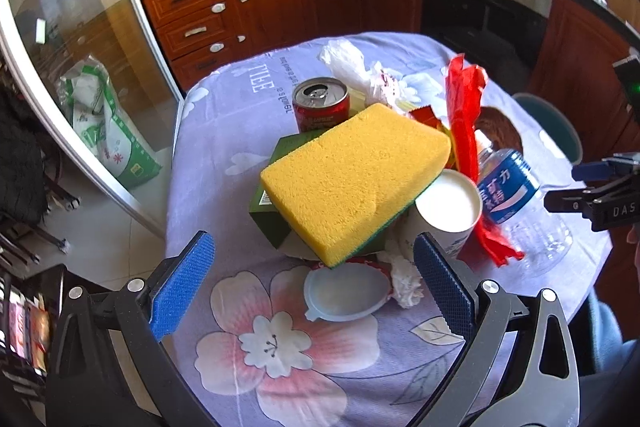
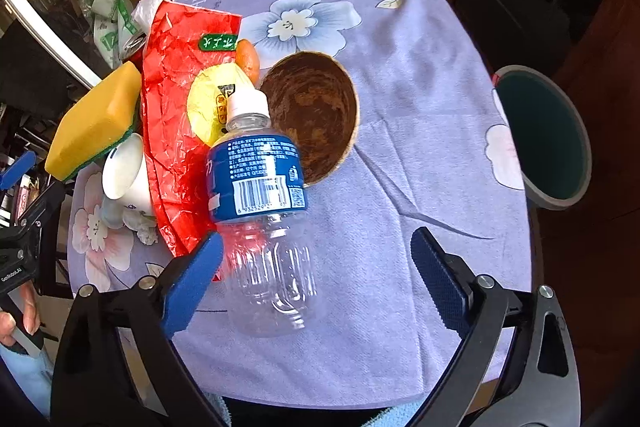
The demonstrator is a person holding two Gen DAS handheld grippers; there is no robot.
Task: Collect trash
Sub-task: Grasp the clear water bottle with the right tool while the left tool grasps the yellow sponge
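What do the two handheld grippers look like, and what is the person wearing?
Both the left gripper and right gripper have black linkage frames with silver pivot screws and blue textured pads. White lettering marks the bodies. A light blue sleeve shows at the left hand.

Both grippers angle steeply downward, jaws spread wide. The left gripper (image 1: 314, 291) grips nothing between its blue pads (image 1: 182, 285). The right gripper (image 2: 316, 283) stands open too, its left pad (image 2: 194, 283) beside clear plastic. A hand (image 2: 16, 315) grips the left handle.
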